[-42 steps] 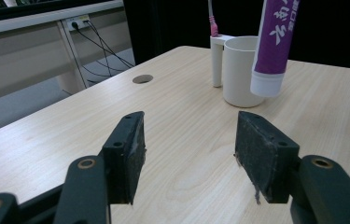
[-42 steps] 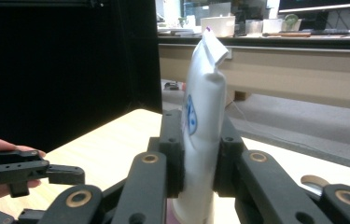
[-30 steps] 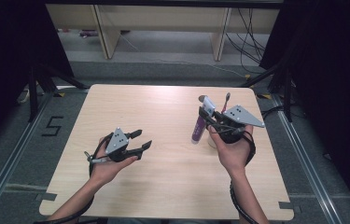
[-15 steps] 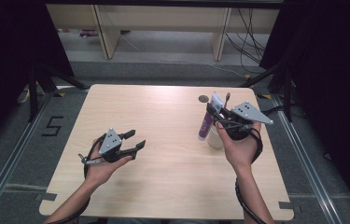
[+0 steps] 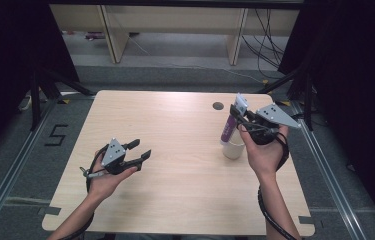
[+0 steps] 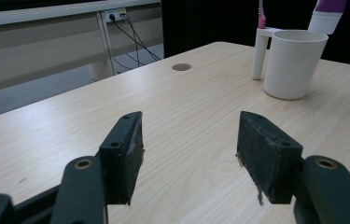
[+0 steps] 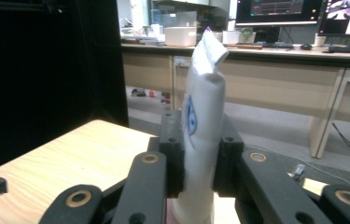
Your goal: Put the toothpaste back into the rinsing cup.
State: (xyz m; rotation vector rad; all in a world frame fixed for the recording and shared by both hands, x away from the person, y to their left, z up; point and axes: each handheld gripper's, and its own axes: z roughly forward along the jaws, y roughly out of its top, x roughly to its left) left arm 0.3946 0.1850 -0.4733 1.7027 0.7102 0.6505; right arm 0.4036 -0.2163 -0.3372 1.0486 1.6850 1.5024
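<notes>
My right tool (image 5: 243, 121), pinching the toothpaste tube (image 5: 229, 126) upright, has carried it rightward until it hangs just over the white cup (image 5: 233, 148) near the table's (image 5: 175, 200) right edge. Lowering it in looks next. My left tool (image 5: 139, 151) waits, spread and empty, at near left.

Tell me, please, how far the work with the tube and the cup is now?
Done: the right gripper is clamped on the purple-and-white squeezable tube, lifted cap-down. In hand: the tube hangs above the white ceramic mug. Left: lowering and releasing it. The left gripper waits open.
</notes>
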